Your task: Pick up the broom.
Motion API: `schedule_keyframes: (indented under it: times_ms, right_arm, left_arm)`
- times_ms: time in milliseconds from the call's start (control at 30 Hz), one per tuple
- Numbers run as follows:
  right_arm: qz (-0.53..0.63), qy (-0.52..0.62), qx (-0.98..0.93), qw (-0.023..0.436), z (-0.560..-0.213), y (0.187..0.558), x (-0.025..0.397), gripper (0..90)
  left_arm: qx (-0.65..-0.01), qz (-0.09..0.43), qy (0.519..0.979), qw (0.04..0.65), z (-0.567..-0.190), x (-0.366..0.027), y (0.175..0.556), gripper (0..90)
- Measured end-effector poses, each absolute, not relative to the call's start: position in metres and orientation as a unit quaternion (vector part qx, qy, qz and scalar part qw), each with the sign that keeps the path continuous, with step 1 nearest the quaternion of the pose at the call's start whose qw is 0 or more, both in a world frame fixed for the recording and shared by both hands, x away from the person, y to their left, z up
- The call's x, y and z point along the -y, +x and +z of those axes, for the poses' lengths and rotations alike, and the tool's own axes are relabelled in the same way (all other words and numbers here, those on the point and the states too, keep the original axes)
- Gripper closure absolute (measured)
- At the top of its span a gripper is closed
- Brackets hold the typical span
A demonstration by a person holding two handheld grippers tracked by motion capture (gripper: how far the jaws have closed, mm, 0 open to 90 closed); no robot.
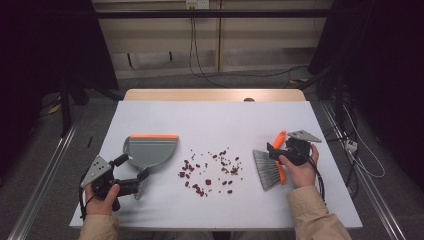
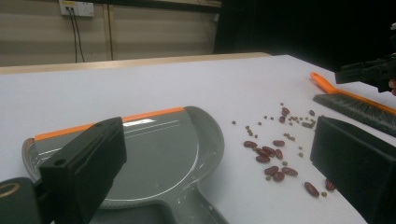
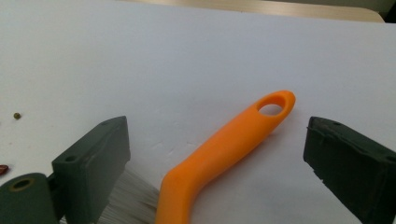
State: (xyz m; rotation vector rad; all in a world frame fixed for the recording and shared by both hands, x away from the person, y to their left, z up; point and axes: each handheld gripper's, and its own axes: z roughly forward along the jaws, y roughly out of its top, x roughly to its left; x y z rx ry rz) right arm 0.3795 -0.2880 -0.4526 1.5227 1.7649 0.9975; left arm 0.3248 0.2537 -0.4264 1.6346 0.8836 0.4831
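A grey dustpan (image 1: 150, 150) with an orange lip lies flat at the table's left, its handle pointing toward me. My left gripper (image 1: 132, 168) is open, its jaws standing on either side of the pan's near end (image 2: 187, 205) without touching it. Red beans and small seeds (image 1: 210, 172) are scattered mid-table (image 2: 275, 158). A hand brush (image 1: 270, 167) with grey bristles and an orange handle (image 3: 233, 144) lies to the right. My right gripper (image 3: 224, 168) is open, the handle lying between its jaws with gaps on both sides.
The white table (image 1: 215, 120) has bare room behind the beans and the dustpan. Its far wooden edge (image 1: 215, 95) and both side edges drop to the floor. From the left gripper view, the right gripper (image 2: 369, 72) hangs over the brush (image 2: 355, 105).
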Motion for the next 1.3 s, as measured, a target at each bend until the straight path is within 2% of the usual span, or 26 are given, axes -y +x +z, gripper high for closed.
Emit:
schedule_keyframes:
  times_ms: [167, 300, 400, 633, 867, 1167, 1300]
  right_arm:
    - [0.362, 0.583, -0.67, 0.282, -0.458, 0.383, 0.287, 19.7]
    - [0.348, 0.584, -0.675, 0.289, -0.46, 0.384, 0.286, 25.7]
    - [0.347, 0.59, -0.676, 0.274, -0.458, 0.386, 0.285, 30.3]
    - [0.328, 0.592, -0.682, 0.277, -0.461, 0.389, 0.281, 34.7]
    - [0.308, 0.597, -0.692, 0.265, -0.464, 0.391, 0.279, 40.1]
    - [0.295, 0.608, -0.695, 0.243, -0.46, 0.39, 0.276, 42.3]
    - [0.287, 0.603, -0.705, 0.238, -0.458, 0.39, 0.273, 49.3]
  left_arm:
    - [-0.375, 0.205, 0.699, 0.574, -0.427, -0.253, 0.325, 3.4]
    - [-0.376, 0.204, 0.699, 0.573, -0.427, -0.253, 0.325, 3.4]
    - [-0.377, 0.203, 0.7, 0.572, -0.428, -0.253, 0.326, 3.3]
    - [-0.377, 0.201, 0.701, 0.571, -0.428, -0.252, 0.326, 3.4]
    - [-0.377, 0.201, 0.701, 0.571, -0.429, -0.252, 0.326, 3.3]
    - [-0.379, 0.201, 0.7, 0.571, -0.428, -0.253, 0.326, 3.4]
    - [-0.377, 0.2, 0.702, 0.571, -0.428, -0.252, 0.326, 3.4]
